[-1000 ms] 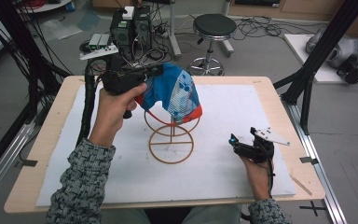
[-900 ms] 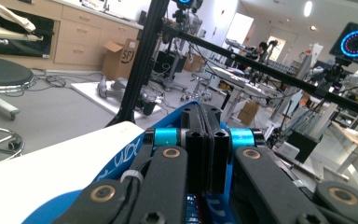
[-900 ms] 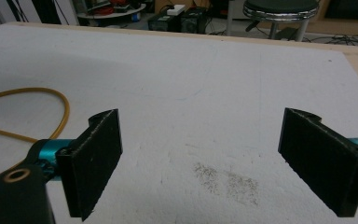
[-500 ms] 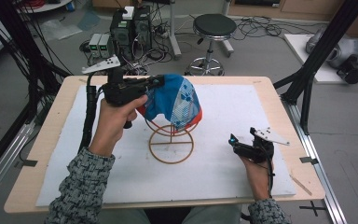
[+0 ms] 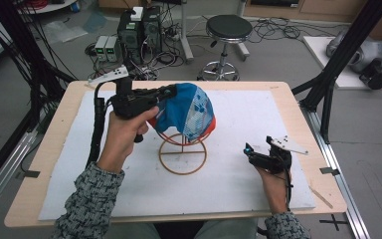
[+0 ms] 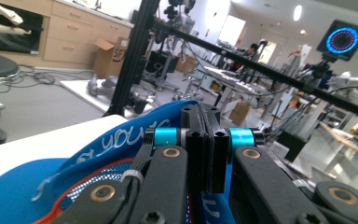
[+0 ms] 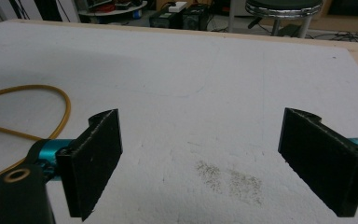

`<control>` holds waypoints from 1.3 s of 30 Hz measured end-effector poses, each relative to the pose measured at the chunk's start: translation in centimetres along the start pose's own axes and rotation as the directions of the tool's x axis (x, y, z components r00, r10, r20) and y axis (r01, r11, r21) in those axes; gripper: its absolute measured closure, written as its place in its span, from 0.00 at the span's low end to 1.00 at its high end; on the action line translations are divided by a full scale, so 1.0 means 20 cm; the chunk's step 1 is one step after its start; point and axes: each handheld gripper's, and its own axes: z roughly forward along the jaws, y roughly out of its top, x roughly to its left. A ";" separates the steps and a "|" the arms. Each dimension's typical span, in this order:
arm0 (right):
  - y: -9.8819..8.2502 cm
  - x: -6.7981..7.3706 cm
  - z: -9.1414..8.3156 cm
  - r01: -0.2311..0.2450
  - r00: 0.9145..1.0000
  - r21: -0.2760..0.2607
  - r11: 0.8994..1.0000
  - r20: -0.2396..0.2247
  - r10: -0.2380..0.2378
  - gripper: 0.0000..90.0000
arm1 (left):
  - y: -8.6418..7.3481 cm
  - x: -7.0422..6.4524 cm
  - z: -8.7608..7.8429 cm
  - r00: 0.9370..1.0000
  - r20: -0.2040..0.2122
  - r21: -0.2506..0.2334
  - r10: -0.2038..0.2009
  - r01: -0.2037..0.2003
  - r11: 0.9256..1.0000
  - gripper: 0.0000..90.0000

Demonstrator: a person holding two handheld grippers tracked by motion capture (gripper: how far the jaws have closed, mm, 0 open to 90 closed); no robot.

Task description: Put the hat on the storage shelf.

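Holding the cap's edge, I'm working with the left tool, jaws clenched on the blue fabric of the cap, which is sitting over the top of the wire stand near the middle of the desk. In the left gripper view the jaws are pressing flat together with the blue cloth pinched between them. I'm judging the step in hand as settling or drawing the cap on the stand's frame, with the grip at its left rim.

Next move, as I'm reading it: I'm needing a steady pull or lift that keeps the light stand from tipping; the ring base is looking slim.

Moving rightward, the white mat is lying bare between stand and right tool, giving me plenty of room there. The right tool is resting low near the desk's right front, jaws released and standing wide apart with nothing between them, the stand's ring well off to its side. The desk's right edge is sitting close beside that hand, so I'm keeping any sweep inward.
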 end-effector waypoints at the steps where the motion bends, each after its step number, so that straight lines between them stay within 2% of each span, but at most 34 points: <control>1: 0.00 0.00 0.00 0.000 1.000 -0.001 1.000 0.001 0.000 0.14 | 0.00 -0.01 0.00 1.000 0.019 -0.007 -0.011 0.011 1.000 0.99; 9: 0.00 0.00 0.00 0.000 1.000 0.002 1.000 -0.001 0.000 0.14 | 0.00 -0.02 0.01 0.997 0.049 -0.023 -0.060 0.061 0.998 0.99; 11: 0.00 0.00 0.00 -0.002 1.000 0.003 1.000 -0.002 0.002 0.14 | 0.01 -0.02 0.01 0.995 0.064 -0.031 -0.076 0.078 0.996 0.99; 12: 0.00 0.00 0.00 -0.002 1.000 0.002 1.000 -0.001 0.002 0.14 | 0.01 -0.03 0.01 0.991 0.086 -0.038 -0.100 0.104 0.994 0.99; 20: 0.00 0.00 0.00 -0.002 1.000 0.004 1.000 -0.002 0.002 0.14 | -0.01 -0.05 0.02 0.991 0.093 -0.024 -0.096 0.099 0.995 0.99; 23: 0.00 0.00 0.00 0.000 1.000 0.004 1.000 -0.002 0.000 0.14 | -0.02 -0.05 0.01 0.993 0.080 -0.016 -0.092 0.093 0.996 0.99; 26: 0.00 0.00 0.00 0.001 1.000 0.004 1.000 -0.002 -0.001 0.14 | -0.05 -0.02 0.00 0.999 0.012 -0.007 -0.052 0.052 0.999 0.99; 27: 0.00 0.00 0.00 0.001 1.000 0.003 1.000 -0.003 -0.001 0.14 | -0.05 -0.02 0.00 0.999 0.012 -0.007 -0.052 0.052 0.999 0.99; 28: 0.00 0.00 0.00 0.002 1.000 0.003 1.000 -0.003 -0.002 0.14 | -0.06 -0.01 -0.01 1.000 -0.012 -0.005 -0.025 0.025 1.000 0.99; 30: 0.00 0.00 0.00 0.003 1.000 0.002 1.000 -0.002 -0.003 0.14 | -0.06 0.00 -0.02 1.000 -0.017 -0.002 -0.016 0.016 1.000 0.99; 32: 0.00 0.00 0.00 -0.002 1.000 0.005 1.000 -0.003 0.002 0.14 | -0.08 0.01 -0.02 0.999 -0.038 0.013 0.014 -0.014 1.000 0.99; 39: 0.00 0.00 0.01 0.005 1.000 0.008 1.000 -0.003 -0.005 0.14 | -0.12 0.04 -0.04 0.998 -0.063 0.022 0.026 -0.025 0.999 0.99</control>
